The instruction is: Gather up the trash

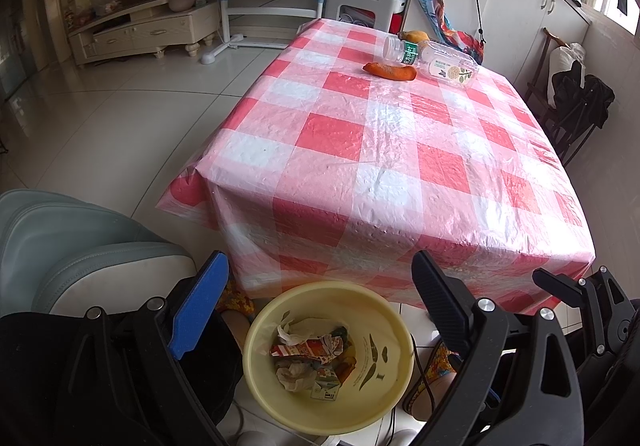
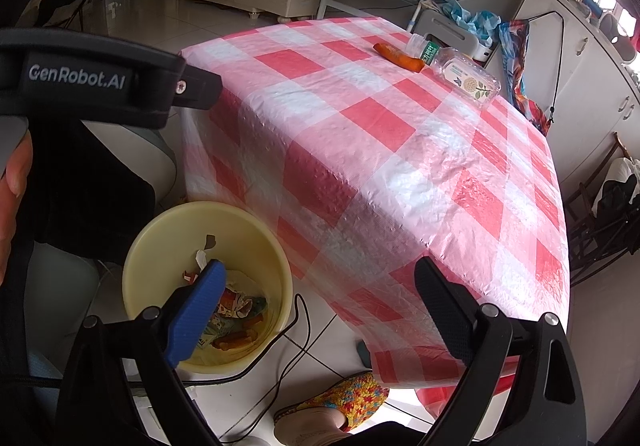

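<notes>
Partly done. Yellow bin [image 1: 328, 356] on floor below near table edge, already holding crumpled wrappers [image 1: 310, 350] and tissue. Left on table [image 1: 384, 149], near far right corner: empty plastic bottle [image 1: 430, 57] lying on side, touching orange peel [image 1: 390, 71]; second peel [image 1: 414, 35] behind. Left gripper [image 1: 320, 302] over bin, jaws apart, empty. Right gripper [image 2: 320, 306] beside bin, jaws apart, empty.

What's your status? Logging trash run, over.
Both grippers open, empty, above bin. Bottle, orange peel on table's far side. Path clear.
</notes>
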The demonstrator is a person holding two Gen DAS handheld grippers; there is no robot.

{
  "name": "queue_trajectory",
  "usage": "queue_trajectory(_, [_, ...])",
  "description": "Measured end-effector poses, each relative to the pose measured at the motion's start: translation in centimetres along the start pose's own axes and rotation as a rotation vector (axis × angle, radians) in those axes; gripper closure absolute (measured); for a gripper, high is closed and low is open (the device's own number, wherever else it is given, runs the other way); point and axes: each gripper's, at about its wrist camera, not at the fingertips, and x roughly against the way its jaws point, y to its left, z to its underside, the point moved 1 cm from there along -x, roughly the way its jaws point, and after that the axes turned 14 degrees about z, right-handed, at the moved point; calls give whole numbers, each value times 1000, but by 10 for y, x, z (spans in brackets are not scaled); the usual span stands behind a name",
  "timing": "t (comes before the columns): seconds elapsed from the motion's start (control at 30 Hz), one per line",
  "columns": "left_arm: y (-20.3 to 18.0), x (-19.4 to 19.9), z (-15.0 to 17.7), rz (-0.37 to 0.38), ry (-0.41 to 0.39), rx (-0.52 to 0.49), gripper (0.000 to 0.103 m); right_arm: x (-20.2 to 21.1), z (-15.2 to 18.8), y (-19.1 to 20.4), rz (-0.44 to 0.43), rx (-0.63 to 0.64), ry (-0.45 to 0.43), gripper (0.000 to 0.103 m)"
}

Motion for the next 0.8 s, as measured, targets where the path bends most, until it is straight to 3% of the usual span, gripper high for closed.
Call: queue_trajectory(0.8, [-5,-2,6,4,10,-3,13,-1,0,2,-1,3,2,12])
